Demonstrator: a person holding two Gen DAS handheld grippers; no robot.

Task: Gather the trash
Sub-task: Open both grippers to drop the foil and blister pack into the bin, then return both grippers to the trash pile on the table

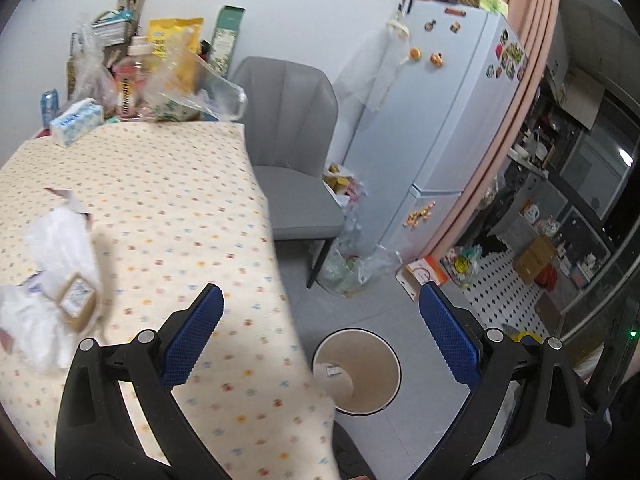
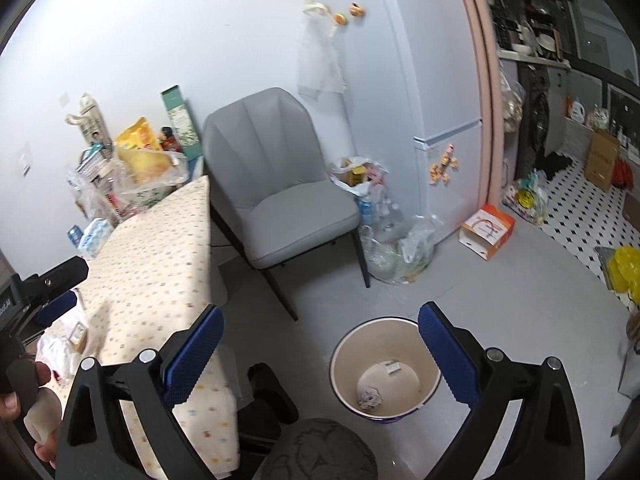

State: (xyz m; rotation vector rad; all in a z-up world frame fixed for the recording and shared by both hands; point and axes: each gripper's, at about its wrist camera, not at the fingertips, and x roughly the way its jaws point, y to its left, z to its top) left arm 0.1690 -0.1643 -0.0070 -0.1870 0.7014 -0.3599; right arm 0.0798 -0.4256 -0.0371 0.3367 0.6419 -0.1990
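Note:
A round beige trash bin stands on the floor beside the table; in the right wrist view the bin holds a crumpled paper ball and a small label. White plastic wrappers and a brown tagged packet lie on the dotted tablecloth at the left. My left gripper is open and empty, over the table's edge and the bin. My right gripper is open and empty, above the floor next to the bin. The left gripper also shows in the right wrist view, over the trash pile.
A grey chair stands behind the table. A white fridge and bags of bottles are beyond it. A tissue box and cluttered bags fill the table's far end. An orange-white box lies on the floor.

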